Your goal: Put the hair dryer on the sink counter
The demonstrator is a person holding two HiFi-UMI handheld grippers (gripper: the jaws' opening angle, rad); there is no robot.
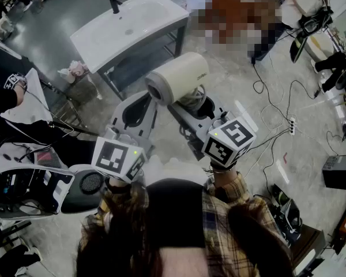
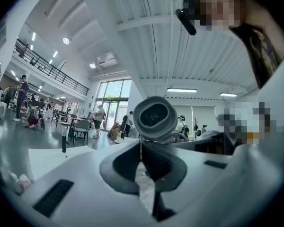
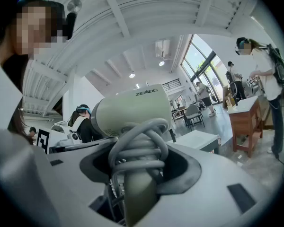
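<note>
A cream hair dryer (image 1: 179, 77) with its grey cord wound round the handle is held up above the floor. My right gripper (image 1: 197, 113) is shut on that handle, and in the right gripper view the cord-wrapped handle of the hair dryer (image 3: 132, 110) fills the gap between the jaws. My left gripper (image 1: 137, 111) is just left of it, shut and empty, with the hair dryer (image 2: 154, 118) beyond its tips and its round rear grille facing the camera. The white sink counter (image 1: 132, 30) with a black faucet (image 1: 112, 2) stands ahead, some way off.
A small bag with pink flowers (image 1: 76, 71) sits on the floor by the sink's left leg. Cables (image 1: 271, 111) and a power strip (image 1: 291, 126) lie on the floor to the right. A white machine (image 1: 23, 186) stands at my left. A wooden table (image 3: 246, 115) and people are farther right.
</note>
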